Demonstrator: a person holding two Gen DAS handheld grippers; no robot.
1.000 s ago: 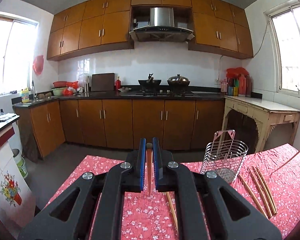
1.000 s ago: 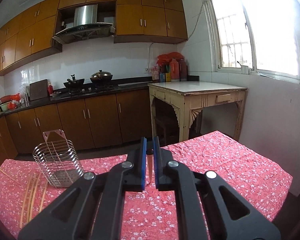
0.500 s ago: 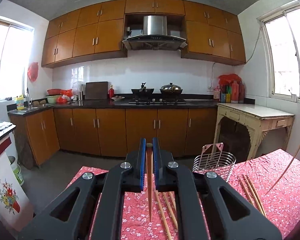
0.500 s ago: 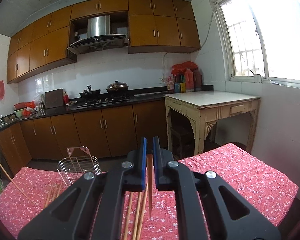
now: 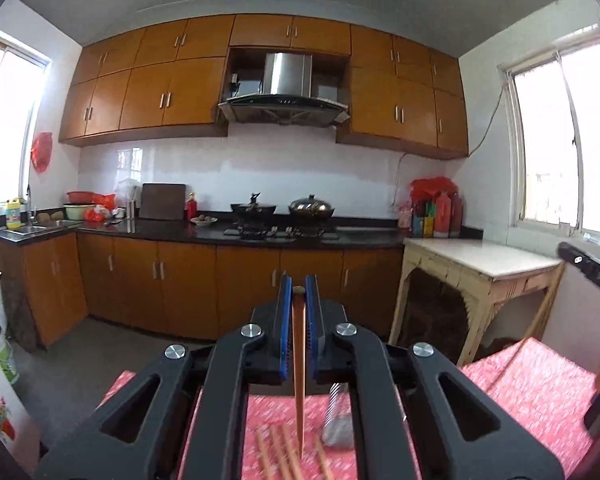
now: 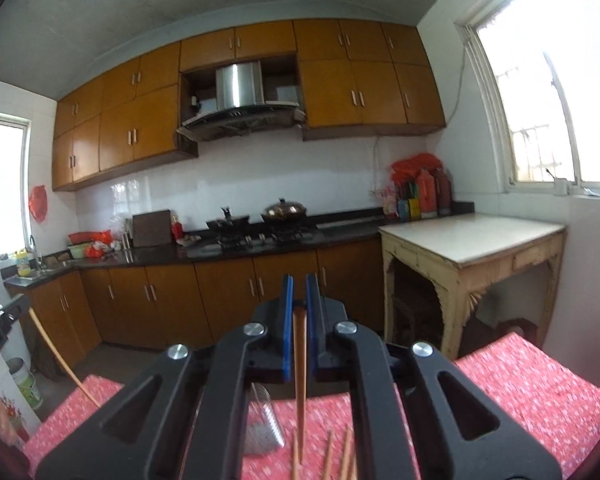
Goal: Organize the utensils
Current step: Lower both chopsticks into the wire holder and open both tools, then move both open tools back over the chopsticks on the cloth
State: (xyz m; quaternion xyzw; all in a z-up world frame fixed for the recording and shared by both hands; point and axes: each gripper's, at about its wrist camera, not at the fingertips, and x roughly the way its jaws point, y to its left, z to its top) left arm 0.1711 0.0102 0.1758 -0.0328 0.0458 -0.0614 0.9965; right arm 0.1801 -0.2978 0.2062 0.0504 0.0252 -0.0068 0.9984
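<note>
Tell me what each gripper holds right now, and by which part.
Each holds one brown wooden chopstick by its thick blunt end, tip hanging down: left gripper on its chopstick, right gripper likewise.

Two tools, two held chopsticks, one wire holder

The left tool (image 5: 299, 300) pinches one chopstick (image 5: 299, 368), and the right tool (image 6: 299, 300) pinches one chopstick (image 6: 299, 376). On the worktop (image 6: 520, 392) lies one wire holder (image 6: 265, 420); about four loose chopsticks (image 5: 278, 454) show in the left view, blurred.
</note>
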